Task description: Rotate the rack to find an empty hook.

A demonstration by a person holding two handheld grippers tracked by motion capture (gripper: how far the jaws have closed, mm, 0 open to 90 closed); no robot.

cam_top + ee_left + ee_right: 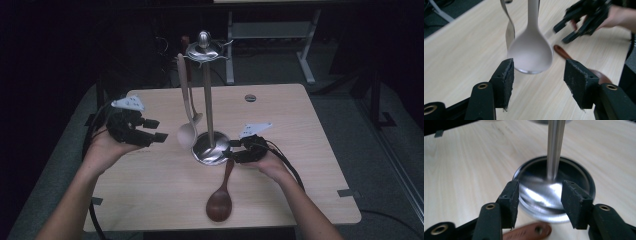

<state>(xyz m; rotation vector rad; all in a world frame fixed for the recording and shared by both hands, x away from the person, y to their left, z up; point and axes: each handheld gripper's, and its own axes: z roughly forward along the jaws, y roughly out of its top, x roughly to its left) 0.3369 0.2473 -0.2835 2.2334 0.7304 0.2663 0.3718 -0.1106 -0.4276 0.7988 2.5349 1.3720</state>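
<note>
A steel utensil stand (208,100) rises mid-table on a round base (554,187). From its top hangs a pale spoon (186,134), bowl down, with a second slim utensil (509,30) just behind it. My left gripper (156,129) is held left of that spoon; in the left gripper view its open jaws frame the pale spoon (531,52), which hangs beyond the pads without touching them. My right gripper (231,150) sits at the base's right edge, open, pads (510,200) flanking the near rim. A dark brown wooden spoon (220,202) lies flat on the table, handle toward the base.
The light wood table (300,150) has a small round grommet (250,98) near its far edge. Beyond the table stand white desk legs (305,55) on a dark floor. Cables trail from both grippers off the near edge.
</note>
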